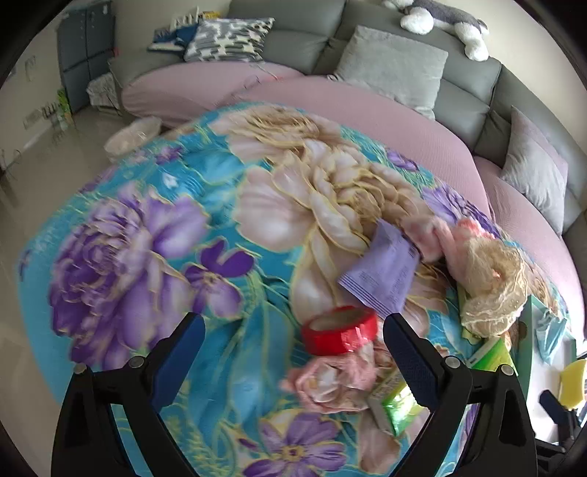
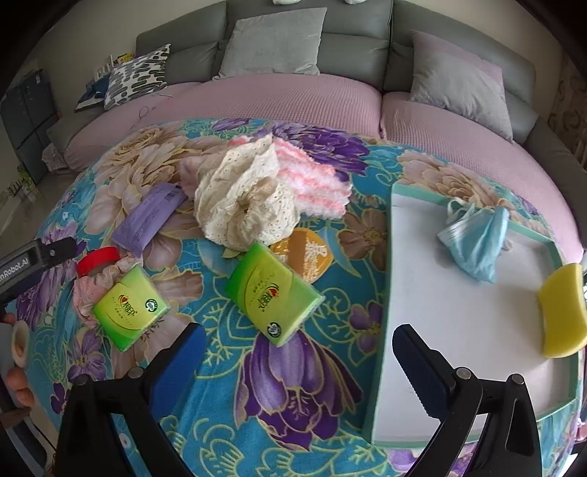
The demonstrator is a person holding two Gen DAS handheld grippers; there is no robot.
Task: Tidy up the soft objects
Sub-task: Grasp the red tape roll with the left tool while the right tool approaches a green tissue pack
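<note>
Both the left gripper (image 1: pixel 293 330) and the right gripper (image 2: pixel 299 343) had glossy black arms, round silver screws and dark blue ribbed pads (image 2: pixel 418 367). White lettering marked the left gripper's black body.

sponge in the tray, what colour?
Yellow; the sponge lies in the tray, clearest in the right wrist view.

Left wrist view smeared by motion blur; print on purple packet (image 1: pixel 381 271) unreadable. Green tissue pack (image 1: pixel 398 405) partly hidden behind gripper finger. Plush toy (image 1: pixel 440 18) cut off at top edge. Right wrist view: orange disc (image 2: pixel 308 253) half covered by lace cloth (image 2: pixel 245 198) and tissue pack (image 2: pixel 273 293).
</note>
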